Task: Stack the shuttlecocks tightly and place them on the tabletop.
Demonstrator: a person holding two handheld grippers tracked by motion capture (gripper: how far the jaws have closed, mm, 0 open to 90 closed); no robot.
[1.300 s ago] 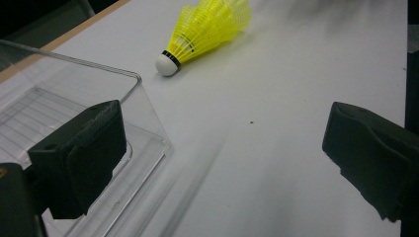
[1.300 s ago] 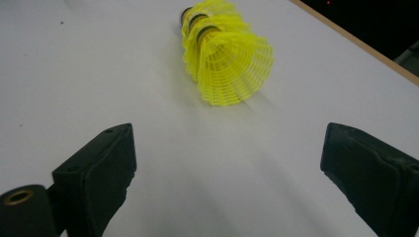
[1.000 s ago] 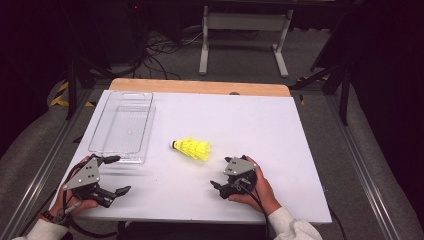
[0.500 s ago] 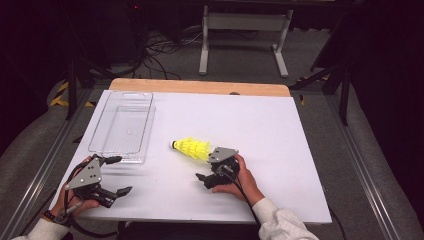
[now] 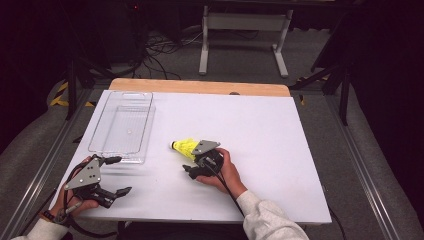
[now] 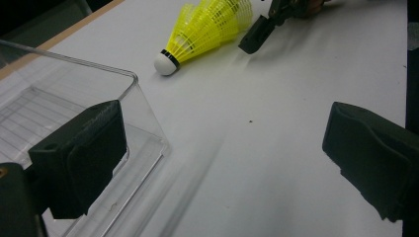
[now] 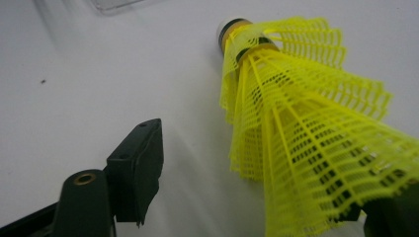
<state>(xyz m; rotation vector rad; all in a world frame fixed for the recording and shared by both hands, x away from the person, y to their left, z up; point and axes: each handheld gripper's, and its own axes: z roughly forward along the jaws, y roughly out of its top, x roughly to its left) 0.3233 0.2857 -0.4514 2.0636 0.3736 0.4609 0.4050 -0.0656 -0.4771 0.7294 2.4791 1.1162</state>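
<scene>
One yellow shuttlecock (image 5: 185,146) lies on its side, cork toward the clear tray (image 5: 121,128), between the right hand-held gripper's (image 5: 196,163) wide-spread jaws.

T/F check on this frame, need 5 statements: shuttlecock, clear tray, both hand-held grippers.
1. The yellow shuttlecock lies on its side on the white table. True.
2. The shuttlecock is inside the clear tray. False: it lies on the table to the right of the tray, which holds nothing.
3. The right hand-held gripper has its jaws open around the shuttlecock's skirt. True.
4. The left hand-held gripper is shut on the tray's rim. False: its jaws are wide open near the tray's near corner, holding nothing.
5. The shuttlecock's white cork tip points toward the tray. True.
</scene>
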